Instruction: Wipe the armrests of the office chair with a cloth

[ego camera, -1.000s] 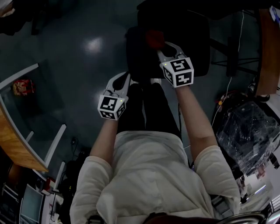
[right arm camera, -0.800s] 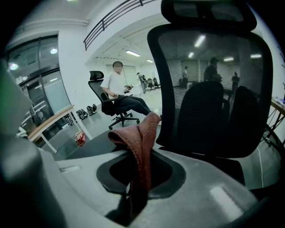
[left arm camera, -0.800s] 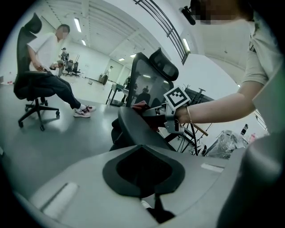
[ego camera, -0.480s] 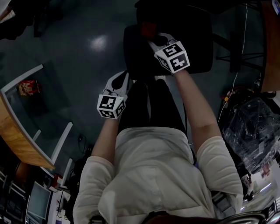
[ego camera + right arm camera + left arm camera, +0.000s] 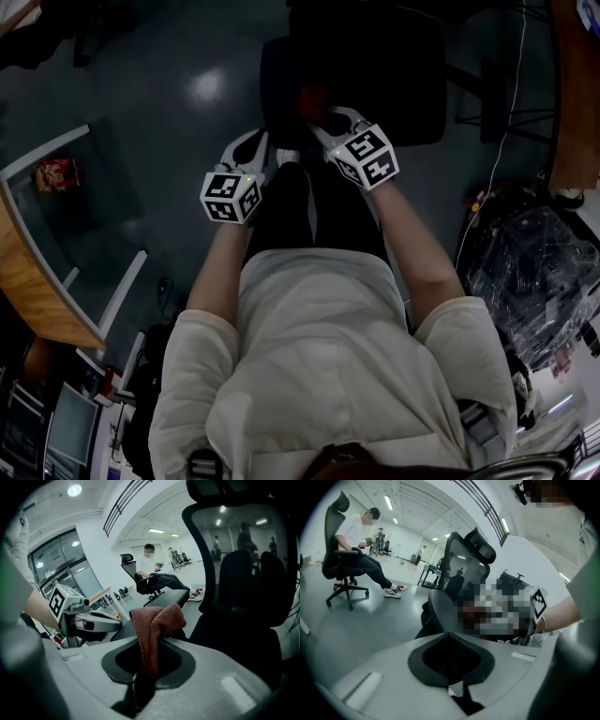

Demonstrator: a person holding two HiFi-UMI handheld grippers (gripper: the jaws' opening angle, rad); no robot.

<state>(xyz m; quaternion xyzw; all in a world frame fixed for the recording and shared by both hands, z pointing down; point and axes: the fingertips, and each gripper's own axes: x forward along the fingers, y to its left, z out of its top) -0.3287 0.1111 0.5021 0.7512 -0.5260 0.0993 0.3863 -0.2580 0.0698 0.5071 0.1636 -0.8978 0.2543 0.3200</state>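
Cloth [image 5: 157,620]: reddish-brown and bunched, clamped in the right claw [image 5: 143,677]. The jaws are closed on its lower fold, so a padded wad is left standing proud for wiping. The wad is presented at the near end of the dark armrest [image 5: 161,599] of the office chair [image 5: 239,569]; contact cannot be confirmed.

Left claw [image 5: 457,693]: jaws brought together, nothing between them. It is held near the right claw and pointed toward the same armrest, judged to be parked clear of the wiping stroke.

Floor [image 5: 141,112]: grey and glossy, under the chair.

Seated person [image 5: 152,573]: noted well beyond.
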